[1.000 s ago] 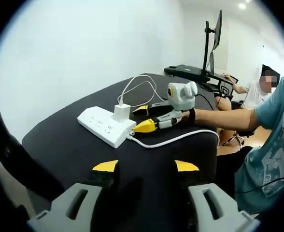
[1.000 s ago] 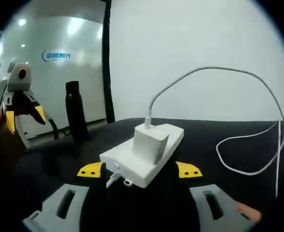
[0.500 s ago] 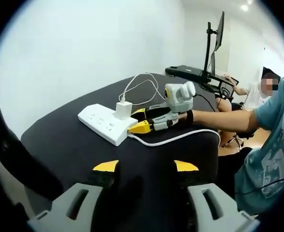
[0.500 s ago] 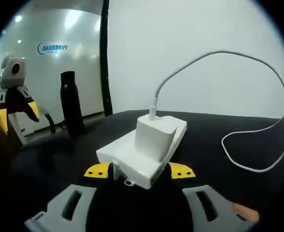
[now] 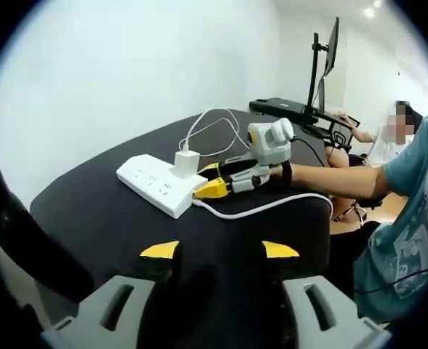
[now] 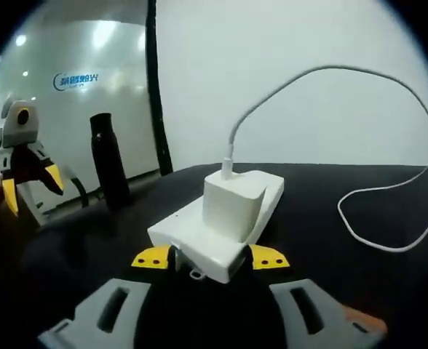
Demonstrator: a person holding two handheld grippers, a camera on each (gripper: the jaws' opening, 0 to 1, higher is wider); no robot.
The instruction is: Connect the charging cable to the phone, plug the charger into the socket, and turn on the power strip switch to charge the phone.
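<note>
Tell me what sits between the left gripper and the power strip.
In the left gripper view, only bare black table lies between the left gripper and the power strip; the strip's white cord trails off to one side.

A white rectangular plastic power strip (image 5: 159, 185) lies on the round black table (image 5: 97, 218); a white cube charger (image 6: 233, 206) stands plugged on it. A tall dark bottle (image 6: 106, 160) stands behind, leftward.

White wall (image 5: 127, 65), black table (image 5: 90, 211), monitor stand (image 5: 314, 65), ceiling light (image 5: 365, 9)
</note>
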